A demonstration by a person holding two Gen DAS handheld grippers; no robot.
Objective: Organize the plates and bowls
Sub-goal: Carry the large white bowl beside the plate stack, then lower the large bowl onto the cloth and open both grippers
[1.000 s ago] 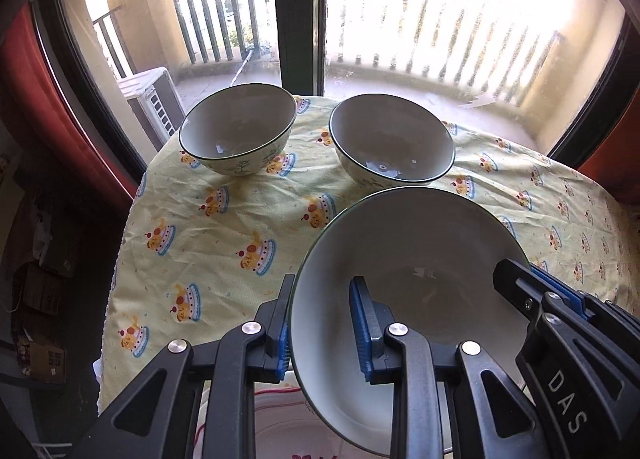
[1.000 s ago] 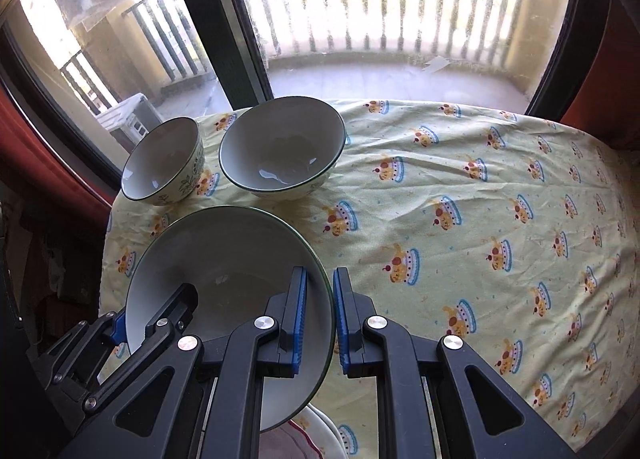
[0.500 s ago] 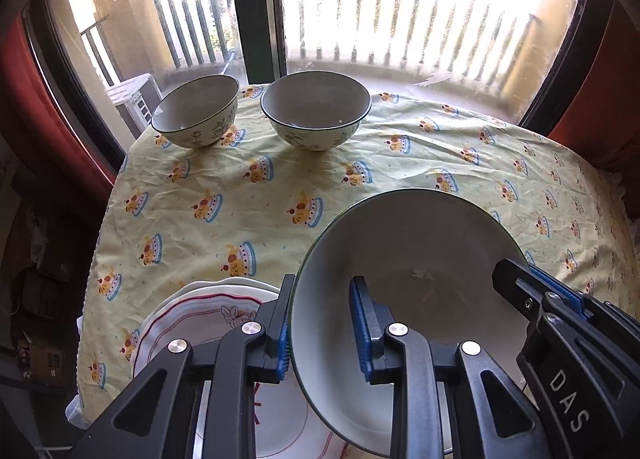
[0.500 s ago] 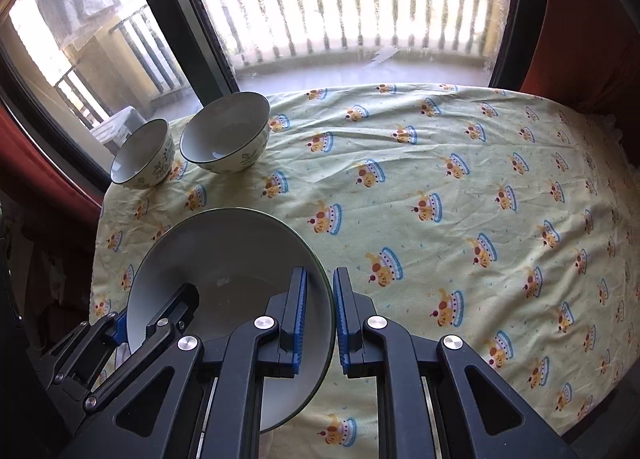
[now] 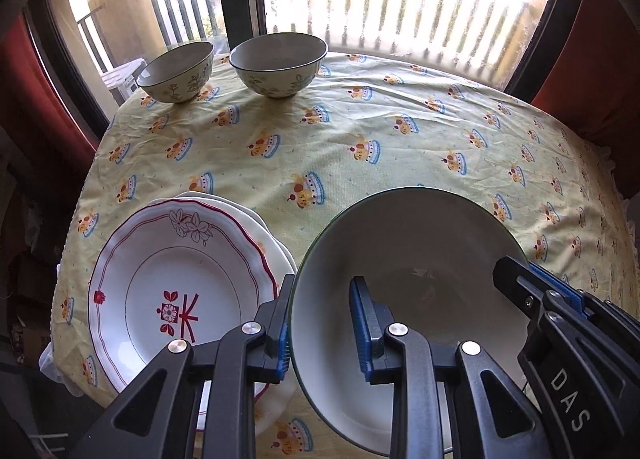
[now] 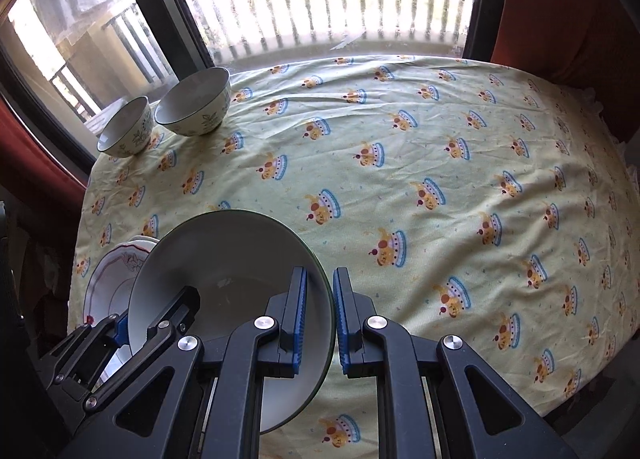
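Left view only: plate stack (image 5: 180, 295) beside claw-held bowl (image 5: 420, 259).

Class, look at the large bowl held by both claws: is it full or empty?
Empty. The large bowl shows its bare pale inside right to the bottom, in both wrist views. The left claw and the right claw each pinch its rim.

"DAS" is printed on the right gripper (image 5: 556, 299).
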